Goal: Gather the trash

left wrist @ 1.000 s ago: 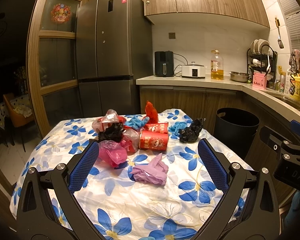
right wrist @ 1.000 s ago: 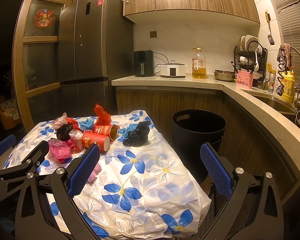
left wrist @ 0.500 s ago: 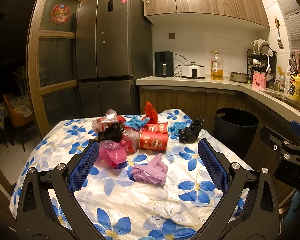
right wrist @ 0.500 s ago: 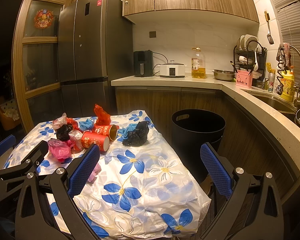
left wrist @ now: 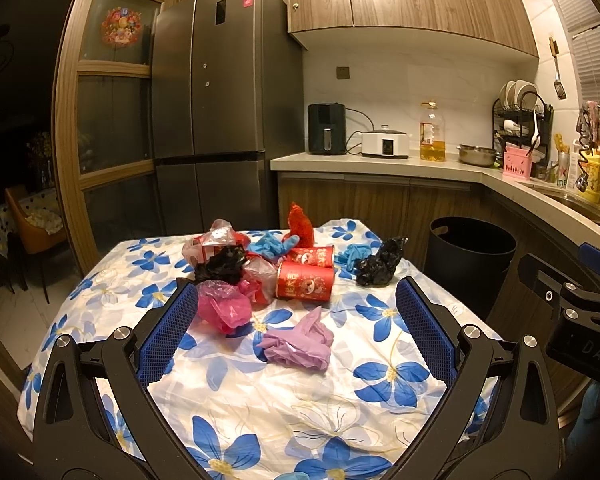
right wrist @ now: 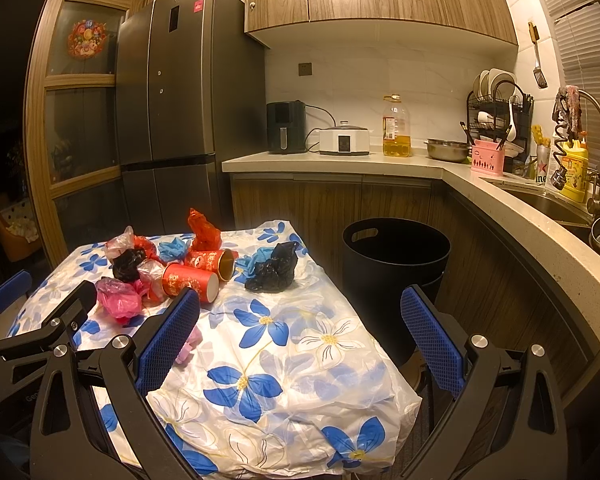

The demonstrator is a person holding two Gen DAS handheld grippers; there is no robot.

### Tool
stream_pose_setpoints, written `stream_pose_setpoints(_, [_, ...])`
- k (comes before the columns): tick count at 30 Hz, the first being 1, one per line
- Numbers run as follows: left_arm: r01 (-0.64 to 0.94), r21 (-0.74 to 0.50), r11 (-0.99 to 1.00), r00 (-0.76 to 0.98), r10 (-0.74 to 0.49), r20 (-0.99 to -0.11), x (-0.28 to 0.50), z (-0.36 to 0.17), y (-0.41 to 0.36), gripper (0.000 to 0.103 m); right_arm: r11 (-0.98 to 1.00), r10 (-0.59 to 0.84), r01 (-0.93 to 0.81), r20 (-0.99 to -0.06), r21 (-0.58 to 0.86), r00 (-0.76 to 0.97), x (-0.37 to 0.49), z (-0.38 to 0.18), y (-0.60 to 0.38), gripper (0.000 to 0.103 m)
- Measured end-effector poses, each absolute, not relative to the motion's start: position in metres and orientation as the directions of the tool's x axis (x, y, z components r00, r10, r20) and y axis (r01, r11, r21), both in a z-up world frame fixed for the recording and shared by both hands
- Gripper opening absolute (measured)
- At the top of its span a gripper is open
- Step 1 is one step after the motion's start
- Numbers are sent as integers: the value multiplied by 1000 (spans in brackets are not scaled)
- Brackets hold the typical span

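**Both grippers wide open, trash on table**

Left gripper (left wrist: 296, 332) spread wide at bottom of frame, holding nothing; purple glove (left wrist: 300, 342) lies between its fingers on the floral tablecloth (left wrist: 284, 408). Right gripper (right wrist: 300, 336) also wide, empty, over the table's right edge. Mid-frame: pink bag (left wrist: 224, 308), red cups (left wrist: 305, 281), black bag (left wrist: 380, 268). Black bin (right wrist: 394, 264) on floor, centre-right.

Trash count on the table (left wrist: 260, 400)

Two red paper cups (left wrist: 305, 281), two black bags (left wrist: 378, 266), one purple glove (left wrist: 298, 342), one pink bag (left wrist: 222, 306), one black bin (left wrist: 470, 256), two hand-held grippers (left wrist: 296, 328).
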State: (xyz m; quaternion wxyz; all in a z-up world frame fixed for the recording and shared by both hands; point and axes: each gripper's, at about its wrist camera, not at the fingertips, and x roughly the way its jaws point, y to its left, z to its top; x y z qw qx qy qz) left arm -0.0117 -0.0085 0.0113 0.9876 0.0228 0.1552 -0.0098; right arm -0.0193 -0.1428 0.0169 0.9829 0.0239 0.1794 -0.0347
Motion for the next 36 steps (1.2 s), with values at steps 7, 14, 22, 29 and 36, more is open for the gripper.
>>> stream_pose_setpoints(7, [32,40,999,950,-18,-311,-12,11,-9,97,996,-59,78,-357,38,932,-18,15,-146,98])
stream_pose_setpoints(14, [32,40,999,950,-18,-311,-12,11,-10,97,996,-62,83,-359,41,931,-19,18,-145,98])
stream_pose_setpoints(22, [35,36,999,950,-22,-312,-10,10,-10,97,996,-63,83,-358,42,932,-18,17,-145,98])
stream_pose_setpoints(29, [36,26,999,950,-26,-310,-6,6,-8,97,995,-57,81,-366,50,929,-13,15,-145,98])
stream_pose_setpoints(36, [9,-4,1000,956,-10,-293,-1,-9,10,97,995,-44,73,-370,65,928,-4,9,-147,98])
